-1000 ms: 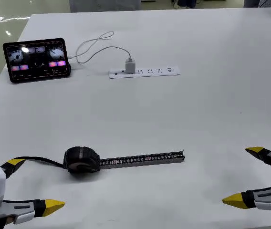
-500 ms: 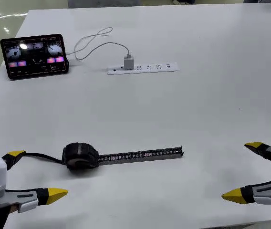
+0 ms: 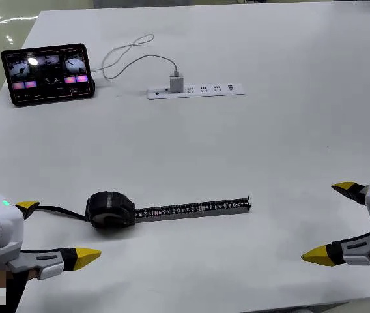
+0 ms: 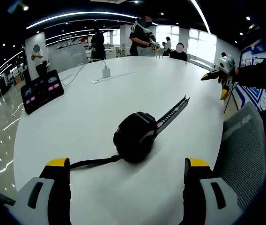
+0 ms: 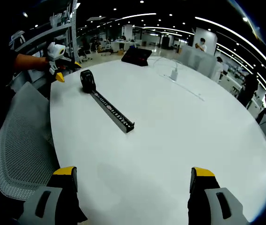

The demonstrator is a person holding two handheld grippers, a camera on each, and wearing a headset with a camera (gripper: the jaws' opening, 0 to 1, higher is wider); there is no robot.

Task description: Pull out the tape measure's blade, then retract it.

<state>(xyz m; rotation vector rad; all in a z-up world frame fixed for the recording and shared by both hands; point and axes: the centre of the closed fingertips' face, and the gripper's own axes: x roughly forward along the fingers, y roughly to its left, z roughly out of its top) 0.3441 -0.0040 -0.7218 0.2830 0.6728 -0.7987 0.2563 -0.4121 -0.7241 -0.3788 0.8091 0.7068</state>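
Black round tape measure [image 3: 110, 209] lies left-right on the white table [image 3: 250, 143], its dark numbered blade [image 3: 191, 208] pointing right. Your left gripper [image 3: 60, 230] and right gripper [image 3: 326, 222] both gape wide, holding nothing.

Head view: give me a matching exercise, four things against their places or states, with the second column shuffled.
1. black round tape measure
2. dark rectangular tablet with lit screen
3. white plastic power strip
4. yellow-tipped right hand-held gripper

A. far middle
B. near right, open
C. far left, propped up
D. near left, blade out

Pairs: 1-D, 2-C, 3-A, 4-B
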